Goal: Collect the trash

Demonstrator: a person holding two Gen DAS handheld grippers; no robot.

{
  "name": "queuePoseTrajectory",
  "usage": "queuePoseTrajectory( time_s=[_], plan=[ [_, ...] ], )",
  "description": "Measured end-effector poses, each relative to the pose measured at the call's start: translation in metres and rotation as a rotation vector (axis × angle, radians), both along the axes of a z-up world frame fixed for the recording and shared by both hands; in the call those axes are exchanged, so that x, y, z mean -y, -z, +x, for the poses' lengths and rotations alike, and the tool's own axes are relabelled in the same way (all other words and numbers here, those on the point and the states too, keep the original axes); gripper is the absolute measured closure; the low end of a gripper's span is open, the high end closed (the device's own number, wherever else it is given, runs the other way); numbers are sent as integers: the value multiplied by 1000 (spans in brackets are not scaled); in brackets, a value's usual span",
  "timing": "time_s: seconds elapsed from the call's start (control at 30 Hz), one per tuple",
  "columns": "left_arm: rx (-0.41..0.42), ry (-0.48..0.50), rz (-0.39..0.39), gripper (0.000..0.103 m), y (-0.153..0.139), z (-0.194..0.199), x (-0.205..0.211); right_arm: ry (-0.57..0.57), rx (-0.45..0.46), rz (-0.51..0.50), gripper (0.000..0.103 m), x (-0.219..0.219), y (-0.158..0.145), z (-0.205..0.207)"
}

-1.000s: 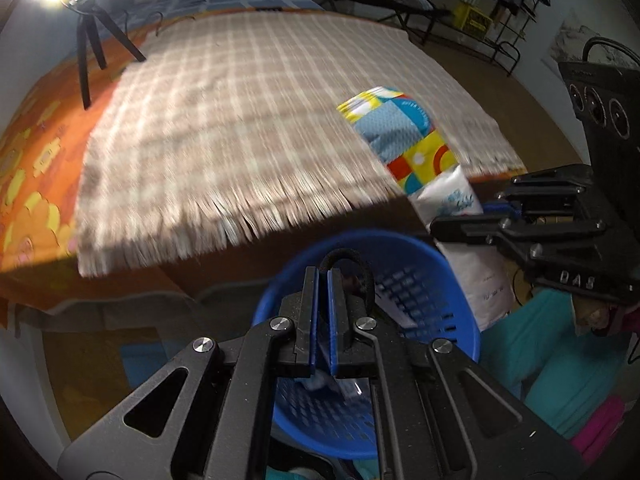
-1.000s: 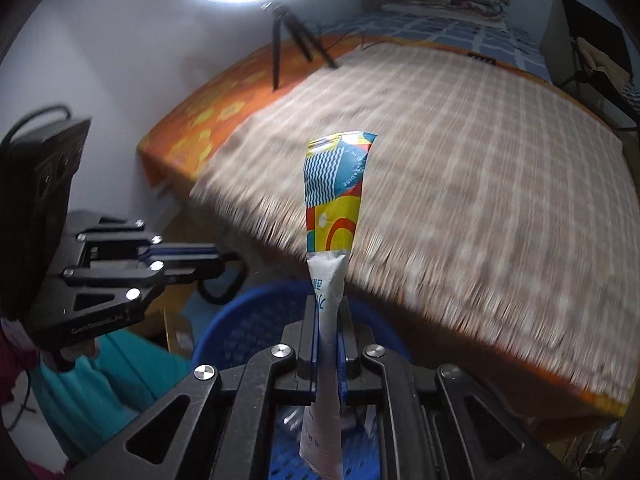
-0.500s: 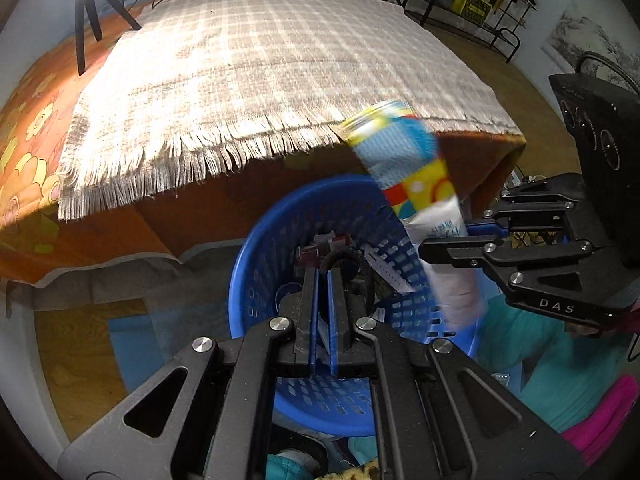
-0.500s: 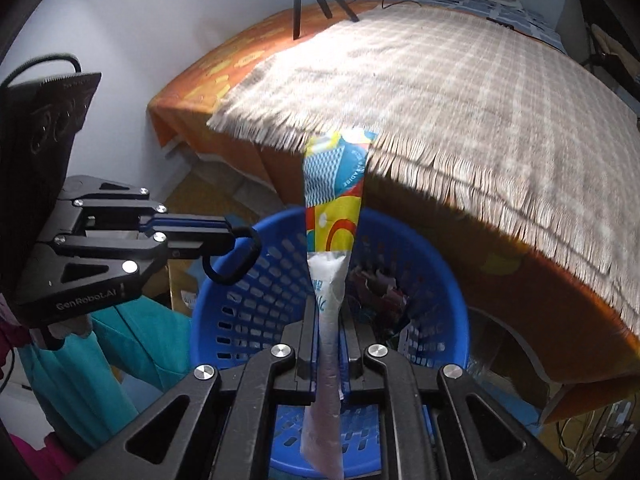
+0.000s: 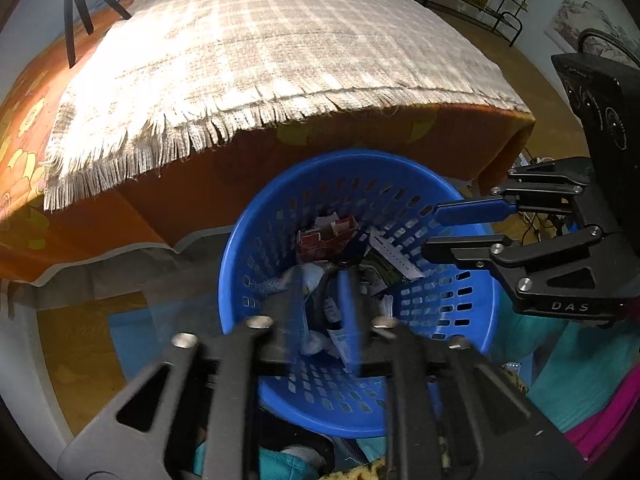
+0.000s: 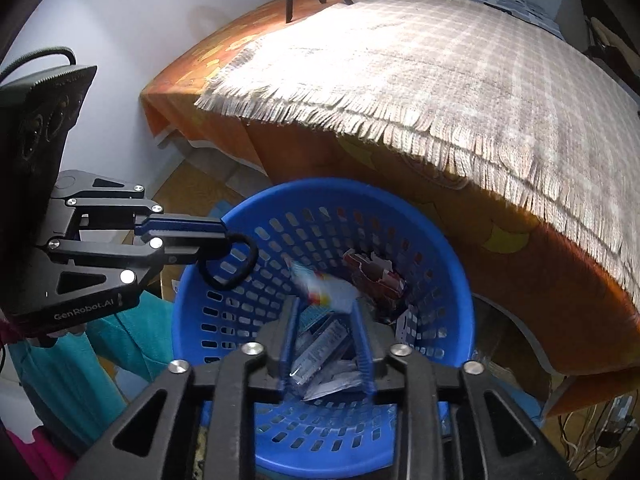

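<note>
A blue perforated basket [image 5: 360, 158] [image 6: 340, 185] stands on the floor against the bed, with several wrappers and cartons at its bottom. My left gripper [image 5: 322, 300] [image 6: 223, 236] hovers over it, its jaws opening and blurred. In the right wrist view a black loop [image 6: 230, 262] hangs at its tips; whether the pads still press on it is unclear. My right gripper [image 6: 325, 320] [image 5: 430, 231] is also over the basket, jaws opening. The colourful wrapper [image 6: 320, 290] is blurred just beyond its fingertips, free of the pads, inside the basket.
The bed carries a checked, fringed blanket [image 5: 260, 52] over an orange sheet [image 6: 440, 216], its edge overhanging the basket. A black tripod [image 5: 76, 4] stands on the bed. Teal clothing [image 6: 120, 344] of a person lies beside the basket. Cables [image 6: 600, 432] trail on the floor.
Both grippers sank from bed height to over the basket. Both jaws went from shut to apart. The colourful wrapper left the right jaws and is dropping into the basket.
</note>
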State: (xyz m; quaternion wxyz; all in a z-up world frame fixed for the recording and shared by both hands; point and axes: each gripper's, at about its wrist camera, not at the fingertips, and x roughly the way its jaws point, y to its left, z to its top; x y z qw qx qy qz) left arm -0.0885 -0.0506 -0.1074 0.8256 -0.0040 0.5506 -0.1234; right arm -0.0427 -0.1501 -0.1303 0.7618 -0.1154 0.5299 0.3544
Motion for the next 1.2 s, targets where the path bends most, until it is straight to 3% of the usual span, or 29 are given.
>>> queuePoseTrajectory(
  time_s=[0.07, 0.13, 0.3, 0.37, 0.43, 0.53, 0.83, 1.2],
  plan=[
    [8, -4, -1, 67, -1, -2, -1, 4, 0, -3, 70, 1, 1, 1],
    [9, -8, 0, 67, -1, 1, -4, 10, 4, -5, 55, 6, 1, 1],
    [7, -21, 9, 67, 1, 2, -9, 24, 18, -13, 39, 11, -1, 1],
    [9, -29, 7, 62, 1, 2, -11, 30, 26, -19, 33, 10, -2, 1],
    [18, -41, 9, 48, 0, 2, -12, 35, 33, -23, 27, 11, -3, 1],
    [30, -58, 9, 47, -4, 3, -16, 44, 51, -34, 19, 13, -6, 1],
    [63, -92, 18, 42, -19, 14, -21, 90, 109, -55, 15, 19, -19, 9],
    [213, -121, 41, 41, -70, 49, -22, 128, 247, -36, 8, 26, -64, 33]
  ],
)
